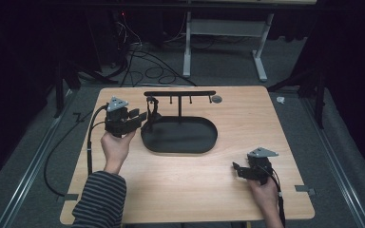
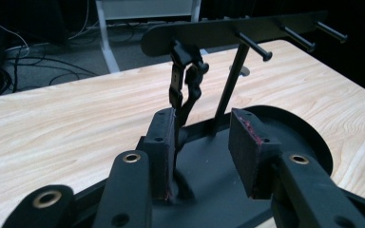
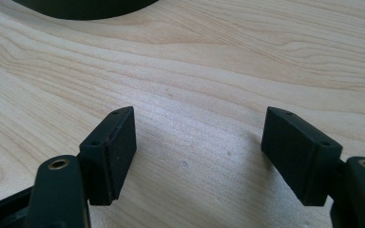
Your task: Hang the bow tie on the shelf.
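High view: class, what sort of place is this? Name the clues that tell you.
Probably a lab or recording workspace, not a home. A bare wooden table stands on grey carpet amid dark surroundings, loose cables trail over the floor behind it, and a person holds the left gripper and right gripper.

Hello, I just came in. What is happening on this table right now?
A person sits at a wooden table with tongs in each hand. The left tongs are open and reach toward a dark strap-like item hanging from the leftmost peg of a black stand; one pad lies right beside its lower end, but the tongs have not closed on it. The stand's oval base tray looks empty. The right tongs are open and hold nothing, low over the bare wood near the table's right front.
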